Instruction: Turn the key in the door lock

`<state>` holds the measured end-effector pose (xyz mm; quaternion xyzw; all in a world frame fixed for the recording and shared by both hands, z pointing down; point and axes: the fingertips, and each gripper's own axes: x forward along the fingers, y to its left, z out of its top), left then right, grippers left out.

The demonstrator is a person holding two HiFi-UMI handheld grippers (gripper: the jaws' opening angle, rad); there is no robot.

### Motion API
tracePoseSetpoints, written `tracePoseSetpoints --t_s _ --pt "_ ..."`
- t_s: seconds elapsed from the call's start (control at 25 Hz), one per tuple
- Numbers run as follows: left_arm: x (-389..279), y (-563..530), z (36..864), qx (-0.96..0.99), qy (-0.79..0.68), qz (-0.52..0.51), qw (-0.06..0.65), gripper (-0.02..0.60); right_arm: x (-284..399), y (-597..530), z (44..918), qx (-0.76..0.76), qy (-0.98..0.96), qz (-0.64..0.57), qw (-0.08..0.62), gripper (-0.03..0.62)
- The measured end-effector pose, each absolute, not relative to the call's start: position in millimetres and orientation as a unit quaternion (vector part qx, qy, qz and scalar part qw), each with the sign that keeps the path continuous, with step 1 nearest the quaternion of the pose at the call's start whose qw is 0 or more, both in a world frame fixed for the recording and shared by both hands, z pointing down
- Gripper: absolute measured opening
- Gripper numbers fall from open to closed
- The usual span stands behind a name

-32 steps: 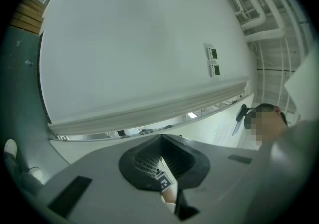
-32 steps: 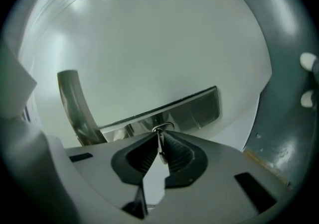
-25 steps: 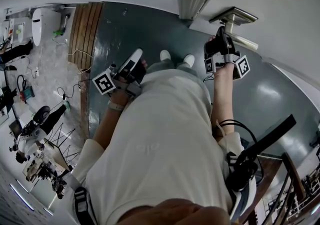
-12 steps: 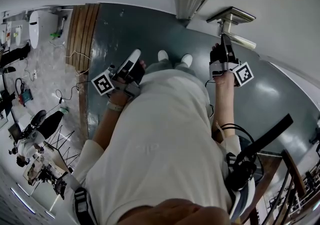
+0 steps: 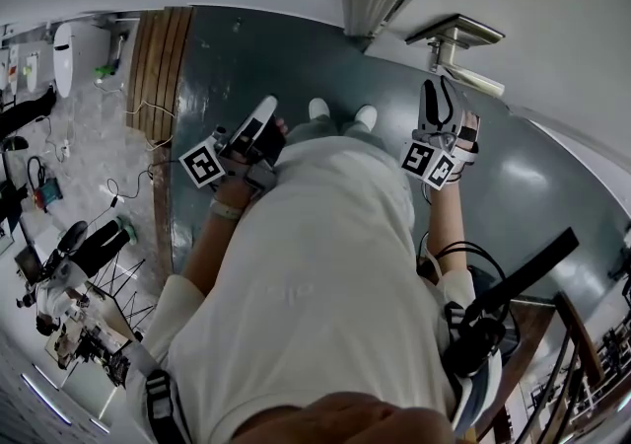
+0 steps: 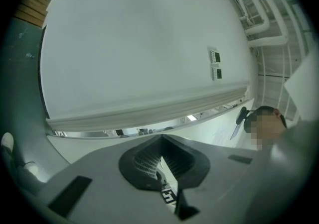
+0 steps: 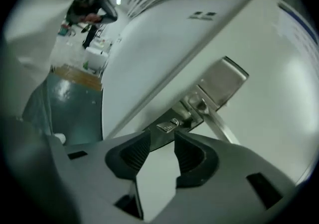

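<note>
**Right claw opening up at the key**

The key (image 7: 168,126) is sticking out of the lock just beside the door handle (image 7: 219,86) on the white door (image 7: 271,63). The right claw (image 7: 158,141) is up close to that handle with its jaws opening. The key sits just past the tips and nothing's pinched between them. The left claw (image 6: 161,141) is well away from the handle, facing a plain wall (image 6: 139,44), jaws closed on nothing.

No words, brands or numbers are showing legibly anywhere; only black-and-white square markers (image 5: 206,163) are showing, on the cube (image 5: 197,172) of the left gripper (image 5: 265,111) and the cube (image 5: 431,162) of the right gripper (image 5: 441,89).
</note>
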<state>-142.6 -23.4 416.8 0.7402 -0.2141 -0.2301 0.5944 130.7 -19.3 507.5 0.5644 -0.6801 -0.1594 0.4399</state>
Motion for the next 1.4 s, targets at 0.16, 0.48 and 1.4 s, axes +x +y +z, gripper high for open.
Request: tracePoseSetpoints --t_s 0.16,0.48,1.4 --pt "-145.7 -22.5 416.8 0.739 -0.218 -0.231 0.594 0.008 126.6 -34.0 514.5 0.537 -0.649 -0.218 0.493 0.145" --pt "-157.0 -18.7 415.3 0.733 -0.228 -0.245 0.592 0.008 126.4 -65.7 517.8 0.53 -0.62 -0.261 0.517 0.15" --pt "-154.4 -16.8 417.6 0.73 -0.224 -0.251 0.596 0.008 130.4 -75.5 511.3 0.635 -0.686 -0.059 0.351 0.133"
